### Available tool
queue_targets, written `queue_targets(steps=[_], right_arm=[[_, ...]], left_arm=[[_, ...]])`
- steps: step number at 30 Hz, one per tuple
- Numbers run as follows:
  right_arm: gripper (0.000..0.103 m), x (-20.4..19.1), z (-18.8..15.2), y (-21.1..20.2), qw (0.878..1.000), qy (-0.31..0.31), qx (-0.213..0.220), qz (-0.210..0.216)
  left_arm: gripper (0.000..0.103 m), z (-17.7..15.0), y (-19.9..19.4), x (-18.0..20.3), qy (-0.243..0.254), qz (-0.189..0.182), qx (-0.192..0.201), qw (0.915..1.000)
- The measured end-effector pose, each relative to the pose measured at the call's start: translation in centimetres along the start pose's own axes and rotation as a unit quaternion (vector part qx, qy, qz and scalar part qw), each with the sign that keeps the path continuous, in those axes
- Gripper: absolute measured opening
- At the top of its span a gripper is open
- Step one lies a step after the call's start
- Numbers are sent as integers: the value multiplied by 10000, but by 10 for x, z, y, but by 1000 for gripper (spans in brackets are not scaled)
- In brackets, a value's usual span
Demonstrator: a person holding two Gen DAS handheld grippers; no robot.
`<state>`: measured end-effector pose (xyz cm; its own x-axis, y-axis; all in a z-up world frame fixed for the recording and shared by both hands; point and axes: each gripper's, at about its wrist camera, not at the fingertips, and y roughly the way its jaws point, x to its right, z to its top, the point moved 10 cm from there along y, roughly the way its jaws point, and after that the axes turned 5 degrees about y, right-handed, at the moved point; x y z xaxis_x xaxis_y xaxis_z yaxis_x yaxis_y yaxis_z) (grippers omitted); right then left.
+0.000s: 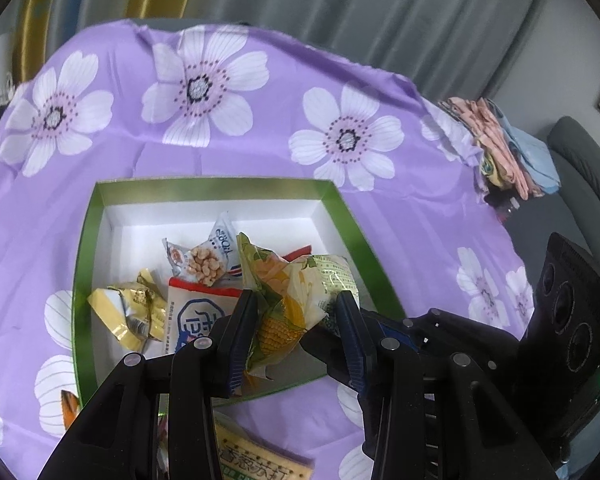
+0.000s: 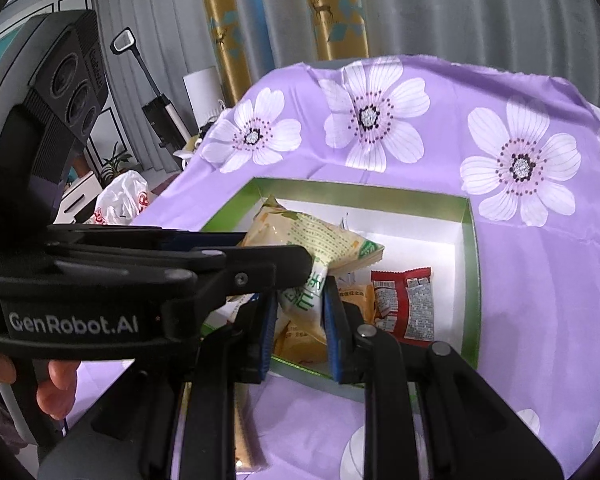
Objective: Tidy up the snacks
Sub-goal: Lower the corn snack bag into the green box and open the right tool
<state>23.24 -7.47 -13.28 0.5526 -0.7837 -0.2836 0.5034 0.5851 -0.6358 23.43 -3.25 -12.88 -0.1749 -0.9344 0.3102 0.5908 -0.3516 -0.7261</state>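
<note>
A lilac cloth (image 1: 260, 152) with big white flowers covers the desk. The box (image 1: 85, 248) has green walls and a white inside. One packet (image 1: 284, 312) is yellow with corn printed on it; another (image 2: 404, 304) is red. Black tongs (image 1: 296, 340) carry blue pads (image 2: 334, 344).

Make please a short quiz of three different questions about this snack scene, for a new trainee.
1. True or false: the left gripper is shut on the corn snack packet.
2. Where does the red snack packet lie? A) on the purple flowered cloth; B) inside the green box; C) in the right gripper.
3. Fill in: the right gripper holds a packet with ____ lettering.

Key: 1 true. 2 B. 3 green.
</note>
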Motion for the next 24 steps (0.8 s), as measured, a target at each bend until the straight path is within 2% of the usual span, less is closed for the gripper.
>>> queue_targets(steps=[12,24], right_arm=[[25,5,-6,31,9995,11,-325,-64],[26,7,-8,38,9989,110,-453,-74]], left_arm=[[41,-6,24,-22,-326,31,-216,9992],[41,-10,39,-28,-411,165,-424,9981]])
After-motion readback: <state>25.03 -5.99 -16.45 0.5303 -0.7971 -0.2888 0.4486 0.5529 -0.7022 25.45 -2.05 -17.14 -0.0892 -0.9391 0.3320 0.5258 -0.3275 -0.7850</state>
